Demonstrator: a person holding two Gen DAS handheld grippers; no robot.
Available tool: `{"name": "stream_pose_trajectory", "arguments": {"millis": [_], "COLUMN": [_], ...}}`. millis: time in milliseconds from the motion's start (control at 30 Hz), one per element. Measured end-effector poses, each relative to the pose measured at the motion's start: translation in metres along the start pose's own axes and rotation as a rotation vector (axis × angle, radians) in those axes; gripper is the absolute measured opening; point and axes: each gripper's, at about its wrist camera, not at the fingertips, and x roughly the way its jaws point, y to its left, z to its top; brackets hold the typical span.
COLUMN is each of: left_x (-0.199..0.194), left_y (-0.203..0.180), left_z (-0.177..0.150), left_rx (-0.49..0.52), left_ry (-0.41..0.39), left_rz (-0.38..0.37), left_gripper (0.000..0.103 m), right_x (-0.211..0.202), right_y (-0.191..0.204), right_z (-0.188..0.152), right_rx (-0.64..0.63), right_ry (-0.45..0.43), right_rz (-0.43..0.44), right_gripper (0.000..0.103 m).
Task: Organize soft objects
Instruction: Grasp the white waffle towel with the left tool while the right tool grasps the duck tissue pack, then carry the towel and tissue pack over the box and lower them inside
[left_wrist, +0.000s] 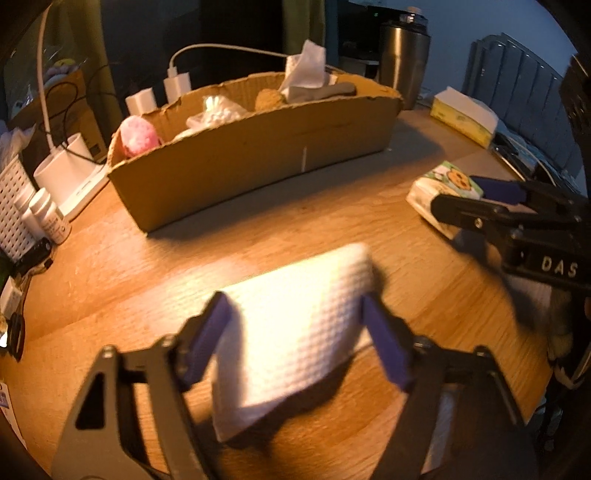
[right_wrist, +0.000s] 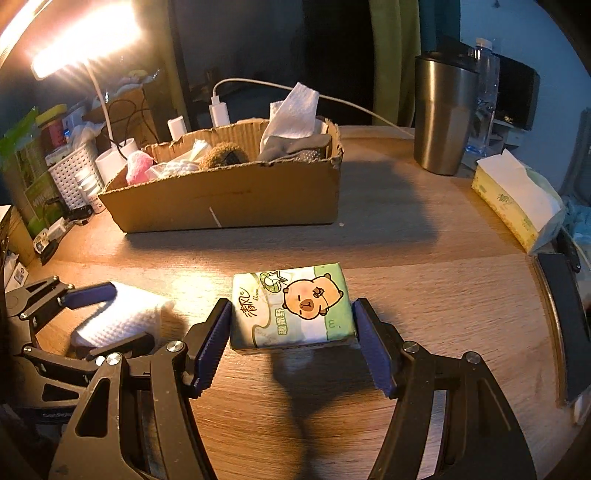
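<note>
The left gripper (left_wrist: 295, 339) has its purple pads on both sides of a folded white towel (left_wrist: 295, 332). In the left view the towel fills the gap pad to pad and casts a shadow beneath, so it reads as clamped (blur softens the edges). The right gripper (right_wrist: 291, 347) straddles a tissue pack (right_wrist: 291, 308) with a cartoon animal print. Its left pad sits at the pack's edge; a sliver of gap shows at the right pad, so whether it squeezes can't be told.

Both items sit on a wood-grain table (right_wrist: 406, 258), lit warm by a desk lamp (right_wrist: 74, 44) at upper left. Behind them stands a torn cardboard box (right_wrist: 229, 195) w/ soft stuff inside: a pink puff (right_wrist: 138, 168), a white cloth (right_wrist: 291, 114) sticking up, sth brown and fuzzy. Right of the box are a steel tumbler (right_wrist: 441, 114) and a yellow tissue box (right_wrist: 513, 199). Left edge: a white basket (right_wrist: 72, 173), chargers, cables.

The room behind is dark; the box's contents are partly hidden by its wall.
</note>
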Motion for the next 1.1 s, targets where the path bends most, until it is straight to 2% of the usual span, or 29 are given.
{"name": "stream_pose_trajectory", "arguments": {"millis": [100,200,367,733,1000,1100], "left_x": [-0.003,-0.006,-0.013,-0.038,-0.065,-0.075], "left_y": [-0.003,-0.001,0.007,0.014,0.024,0.028], "left_z": [0.000,-0.001,-0.001,0.001,0.009,0.016], "left_rx": [0.011,-0.004,-0.039,-0.067,-0.096,-0.106], "left_ry": [-0.006,-0.011,-0.027,-0.097,-0.178,-0.197], "left_rz": [-0.006,-0.014,-0.051,-0.079,-0.094,-0.123], "left_gripper": [0.039,0.024,0.014,0.013,0.013,0.013], "right_x": [-0.004,-0.009,-0.016,-0.035,-0.053,-0.063], "right_y": [-0.001,-0.002,-0.003,0.006,0.014,0.016], "right_z": [0.001,0.002,0.003,0.010,0.022,0.028], "right_rx": [0.001,0.000,0.005,-0.005,-0.025,-0.033], "right_ry": [-0.011,-0.023,-0.040,-0.087,-0.135,-0.166], "right_rz": [0.000,-0.001,-0.006,-0.010,-0.015,-0.017], "right_gripper": [0.070,0.070,0.070,0.070,0.070,0.070]}}
